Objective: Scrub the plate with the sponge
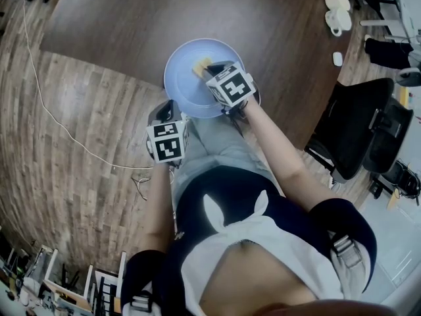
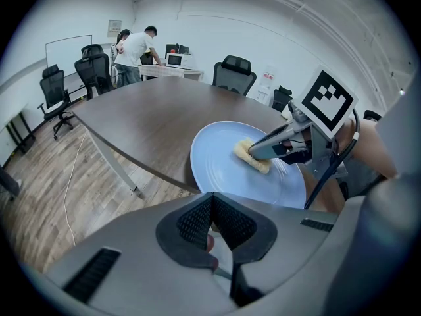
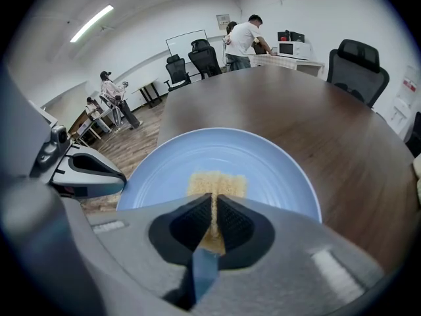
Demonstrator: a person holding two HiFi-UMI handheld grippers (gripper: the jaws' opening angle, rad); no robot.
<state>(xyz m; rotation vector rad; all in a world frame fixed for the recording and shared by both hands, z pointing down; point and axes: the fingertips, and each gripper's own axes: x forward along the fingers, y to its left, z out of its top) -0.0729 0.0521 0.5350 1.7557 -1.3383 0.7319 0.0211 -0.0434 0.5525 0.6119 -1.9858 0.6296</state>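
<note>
— Dark brown wooden table (image 1: pixel 276 38) in an open office, black swivel chairs (image 2: pixel 233 71) around. Round pale blue plate (image 1: pixel 181 78) where?

— At the near edge, overhanging slightly, likely for easy reach.

— And the yellow rectangular sponge (image 3: pixel 217 182)?

— Clamped in the right gripper (image 3: pixel 212 219), lying flat near the plate's middle, pressed down for scrubbing.

— Left gripper (image 2: pixel 210 203)?

— Jaws together, right at the plate's near rim. Pinching the rim or only bracing against it: cannot tell. Either way, probably there to keep the plate from sliding under the strokes.

— Progress?

— Scrubbing under way, judging by the contact. No dirt or suds visible.
</note>
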